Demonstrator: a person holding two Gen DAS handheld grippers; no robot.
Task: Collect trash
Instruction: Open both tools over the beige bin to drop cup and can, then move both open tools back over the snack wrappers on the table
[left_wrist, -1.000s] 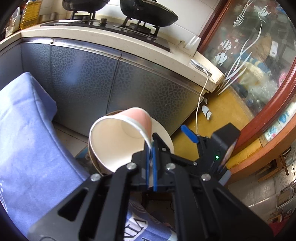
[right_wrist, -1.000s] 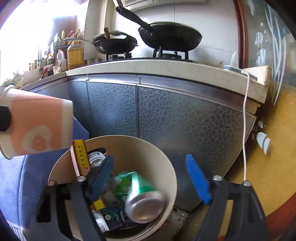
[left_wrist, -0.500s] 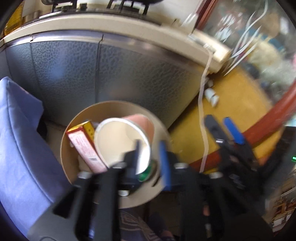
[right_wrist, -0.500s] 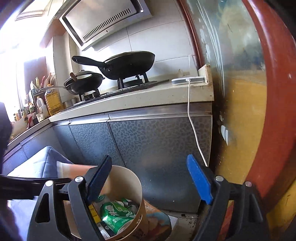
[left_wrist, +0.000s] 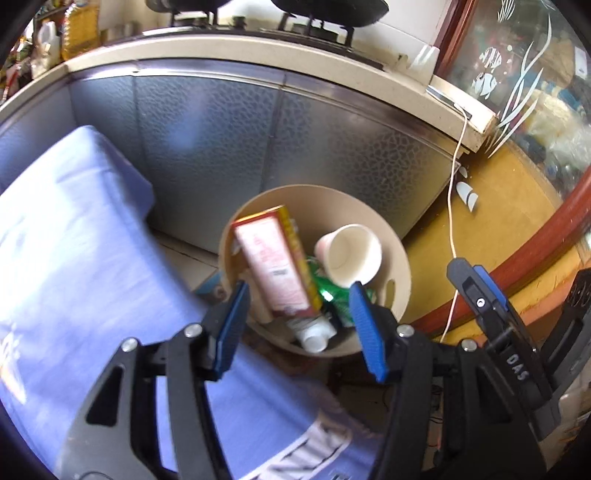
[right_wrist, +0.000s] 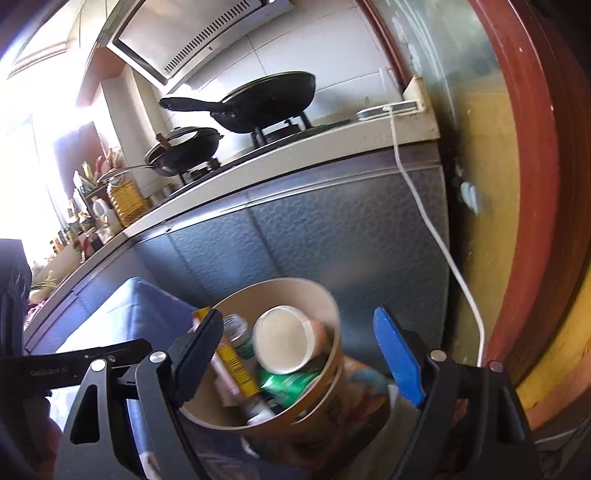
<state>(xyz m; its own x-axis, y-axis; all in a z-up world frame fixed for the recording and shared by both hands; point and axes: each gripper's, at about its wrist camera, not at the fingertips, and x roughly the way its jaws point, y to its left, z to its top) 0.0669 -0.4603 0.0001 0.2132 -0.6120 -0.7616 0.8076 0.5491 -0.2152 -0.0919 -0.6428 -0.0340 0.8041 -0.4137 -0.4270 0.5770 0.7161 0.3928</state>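
Observation:
A round tan trash bin (left_wrist: 400, 273) stands on the floor by the kitchen cabinet; it also shows in the right wrist view (right_wrist: 332, 306). In it lie a pink paper cup (left_wrist: 349, 254) (right_wrist: 284, 345), a red and yellow carton (left_wrist: 275, 262) (right_wrist: 231, 360), a green can (right_wrist: 291, 380) and a small white bottle (left_wrist: 314, 336). My left gripper (left_wrist: 299, 328) is open and empty just above the bin's near rim. My right gripper (right_wrist: 295, 354) is open and empty above the bin.
A table under a blue cloth (left_wrist: 74, 266) lies left of the bin. A grey cabinet (left_wrist: 229, 147) with a stove and black pans (right_wrist: 266, 99) stands behind. A white cable (left_wrist: 452, 206) hangs at the right, beside a red-framed glass door (left_wrist: 535, 110).
My left gripper opened and let go of the pink cup, which dropped into the bin. The left gripper then pulled back. The right gripper tilted up and moved right, staying open.

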